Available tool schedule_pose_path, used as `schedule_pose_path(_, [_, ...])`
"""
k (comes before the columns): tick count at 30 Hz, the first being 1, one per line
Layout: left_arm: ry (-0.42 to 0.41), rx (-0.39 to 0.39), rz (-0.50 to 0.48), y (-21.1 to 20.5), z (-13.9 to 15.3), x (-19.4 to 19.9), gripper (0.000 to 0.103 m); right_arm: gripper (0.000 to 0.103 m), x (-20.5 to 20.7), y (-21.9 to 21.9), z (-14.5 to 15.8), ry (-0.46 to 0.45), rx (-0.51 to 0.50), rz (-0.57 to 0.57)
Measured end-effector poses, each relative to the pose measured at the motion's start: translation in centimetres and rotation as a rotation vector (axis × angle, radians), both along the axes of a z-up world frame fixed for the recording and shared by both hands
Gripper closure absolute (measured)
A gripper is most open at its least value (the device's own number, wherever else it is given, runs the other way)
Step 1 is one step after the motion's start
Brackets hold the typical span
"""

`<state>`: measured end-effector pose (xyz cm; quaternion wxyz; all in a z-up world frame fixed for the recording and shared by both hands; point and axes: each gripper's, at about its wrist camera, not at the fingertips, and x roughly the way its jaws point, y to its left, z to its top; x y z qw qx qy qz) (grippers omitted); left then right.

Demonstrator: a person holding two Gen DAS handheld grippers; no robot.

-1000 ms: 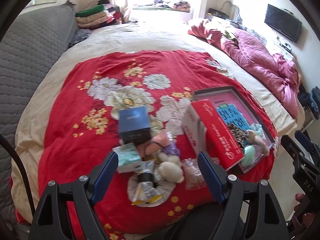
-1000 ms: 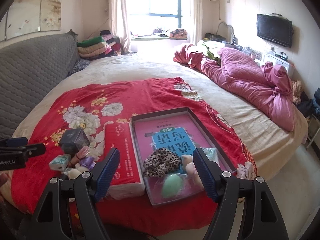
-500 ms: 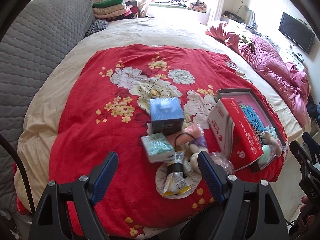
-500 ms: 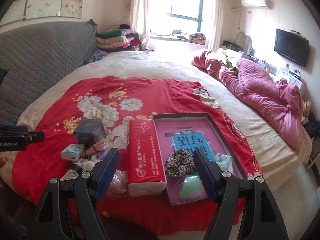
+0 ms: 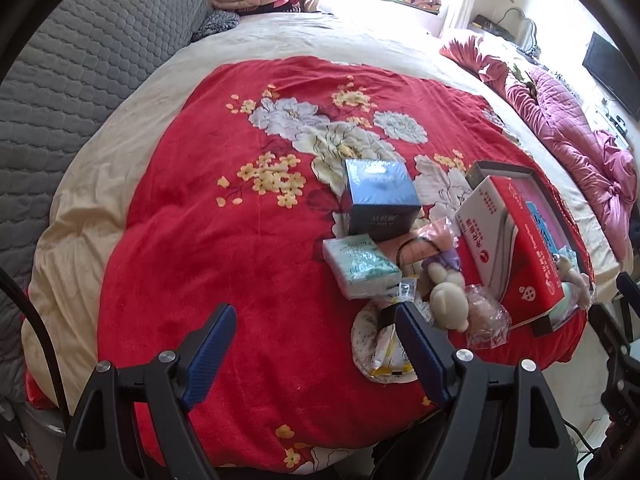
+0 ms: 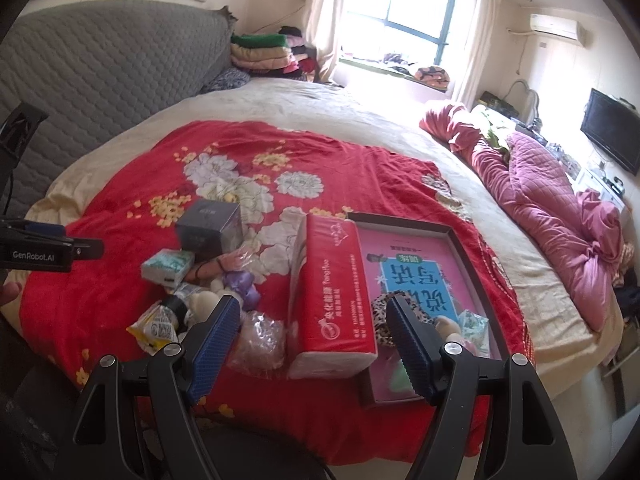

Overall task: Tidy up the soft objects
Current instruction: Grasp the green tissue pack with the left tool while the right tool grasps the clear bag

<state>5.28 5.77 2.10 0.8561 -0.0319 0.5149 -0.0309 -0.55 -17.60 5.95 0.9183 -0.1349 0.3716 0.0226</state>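
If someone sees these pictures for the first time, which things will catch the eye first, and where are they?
First comes the red floral blanket spread over the bed. On its near edge lies a red tissue pack, with a shallow box to its right holding a leopard-print scrunchie, and a heap of small items around a dark blue box to its left. Both grippers, left gripper and right gripper, hang open and empty in front.

Two claws [image 5: 316,340] [image 6: 312,332], both gaping. One dark box [image 5: 380,198], one red tissue pack [image 6: 334,292], one tray [image 6: 468,252], one green packet [image 5: 360,266], one plush [image 5: 448,304], one leopard scrunchie [image 6: 382,310], one yellow sachet [image 5: 390,354].
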Motion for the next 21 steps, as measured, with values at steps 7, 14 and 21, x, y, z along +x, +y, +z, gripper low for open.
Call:
schedule_pose_path(7, [0.016,-0.016,-0.018,-0.5,-1.2,0.2,0.022,0.026,0.4,2.3,-2.9,0.07,-0.096,0.074])
schedule_pose_path(14, [0.048,-0.038,-0.022,-0.7,-2.9,1.0,0.022,0.026,0.9,4.7,-6.8,0.152,-0.223,0.151])
schedule_pose_path(21, [0.088,-0.055,-0.029,-1.5,-4.6,3.1,0.022,0.026,2.3,5.8,-9.7,0.2,-0.311,0.173])
